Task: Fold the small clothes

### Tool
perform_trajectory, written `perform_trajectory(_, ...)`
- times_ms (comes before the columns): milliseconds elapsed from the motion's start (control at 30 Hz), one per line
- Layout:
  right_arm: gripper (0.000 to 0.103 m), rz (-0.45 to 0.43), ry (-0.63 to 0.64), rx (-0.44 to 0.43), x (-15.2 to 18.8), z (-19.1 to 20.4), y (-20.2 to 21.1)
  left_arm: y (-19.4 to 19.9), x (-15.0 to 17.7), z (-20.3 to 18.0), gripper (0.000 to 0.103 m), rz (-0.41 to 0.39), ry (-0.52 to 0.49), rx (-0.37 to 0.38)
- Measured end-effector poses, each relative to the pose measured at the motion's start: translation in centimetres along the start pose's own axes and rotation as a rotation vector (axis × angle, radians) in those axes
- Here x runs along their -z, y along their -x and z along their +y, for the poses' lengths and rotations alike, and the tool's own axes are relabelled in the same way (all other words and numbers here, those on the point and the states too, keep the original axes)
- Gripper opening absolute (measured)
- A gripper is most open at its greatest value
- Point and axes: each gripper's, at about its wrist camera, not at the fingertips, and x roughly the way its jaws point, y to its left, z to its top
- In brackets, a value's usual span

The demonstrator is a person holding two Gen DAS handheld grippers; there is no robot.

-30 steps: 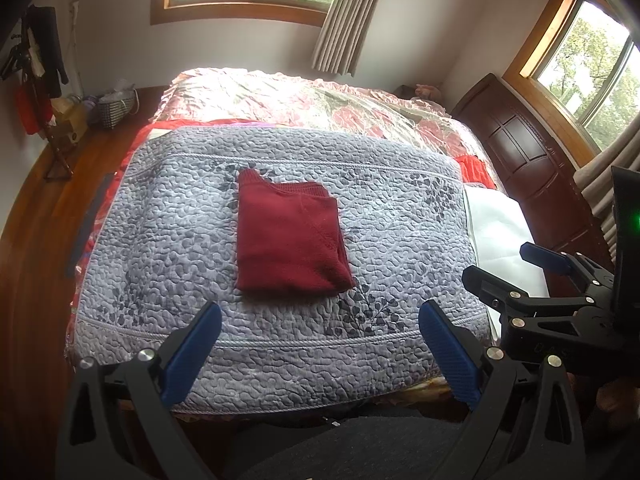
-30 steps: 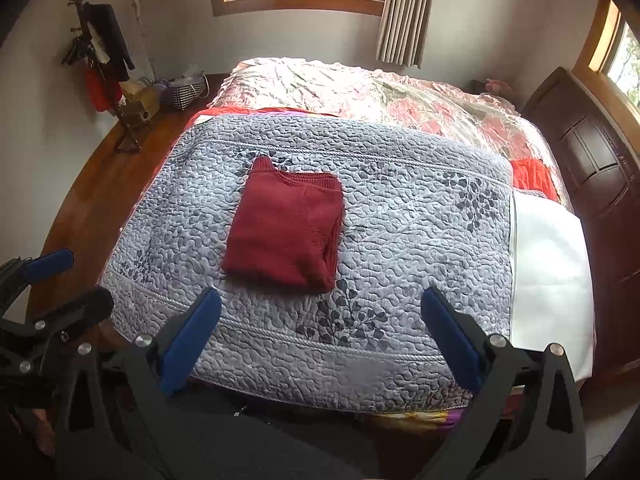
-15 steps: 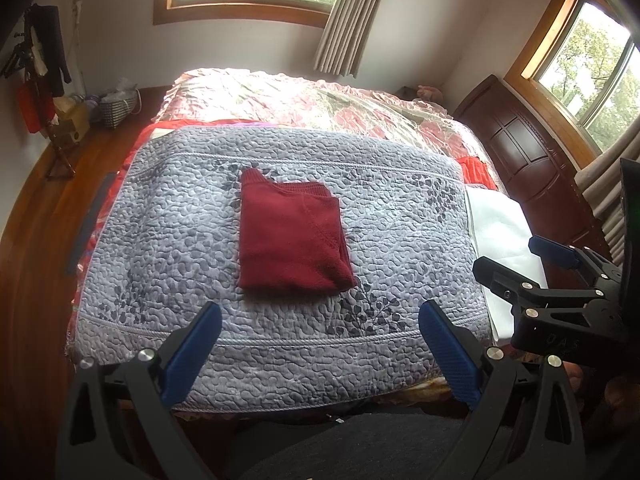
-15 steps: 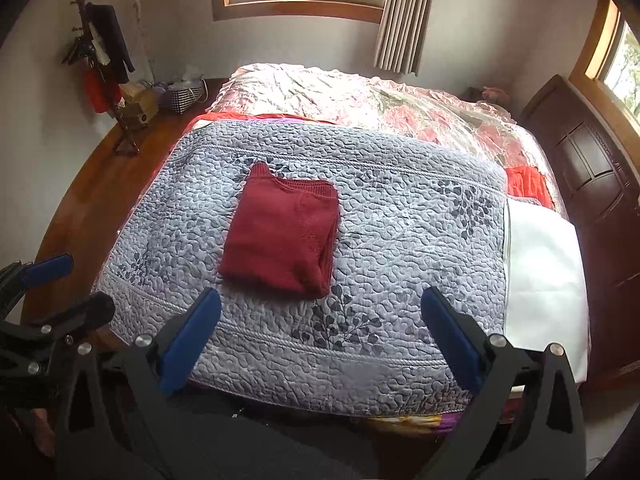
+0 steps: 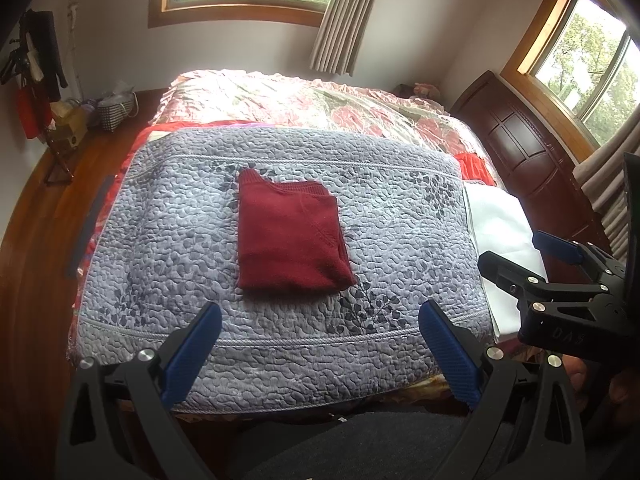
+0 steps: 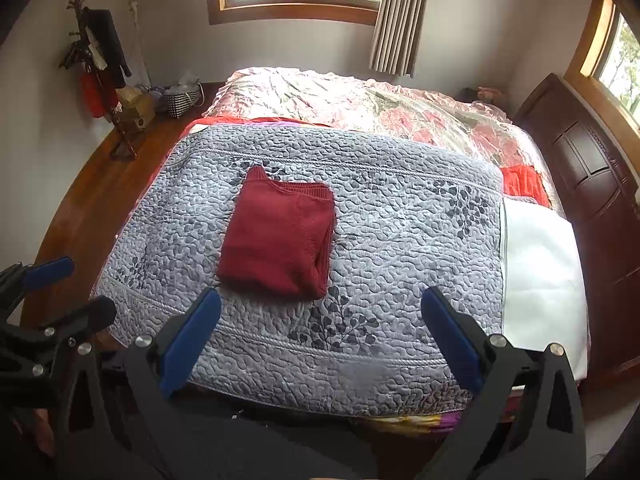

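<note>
A dark red knitted garment [image 5: 288, 236] [image 6: 278, 240] lies folded into a neat rectangle on the grey quilted blanket [image 5: 400, 216] [image 6: 408, 232] covering the bed. My left gripper [image 5: 320, 332] is open, held back from the bed's near edge with nothing between its blue pads. My right gripper [image 6: 320, 328] is open too, likewise short of the garment and empty. The right gripper [image 5: 524, 256] also shows at the right of the left wrist view, and the left gripper [image 6: 76, 284] at the left of the right wrist view.
A white sheet [image 6: 540, 264] lies right of the blanket, with a red cloth [image 6: 522, 184] behind it. A floral bedspread [image 5: 320, 100] covers the far half. A dark wooden headboard [image 6: 592, 168] stands right; a coat rack [image 6: 100, 68] and basket [image 6: 182, 98] at left.
Both grippers have drawn slightly back and up from the bed, so the garment sits a little farther off. The garment has not moved and both grippers stay open.
</note>
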Motion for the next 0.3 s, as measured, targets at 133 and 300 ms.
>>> perform_trajectory(133,0.099,0.004,-0.008,-0.012,0.04,-0.11,0.07,-0.02,0.03,-0.12,0.099,0.001,-0.003,-0.002)
perform_trajectory(300,0.099,0.004,-0.01,-0.012,0.0,-0.24,0.15,-0.04,0.05,-0.26,0.099,0.002,-0.009,-0.005)
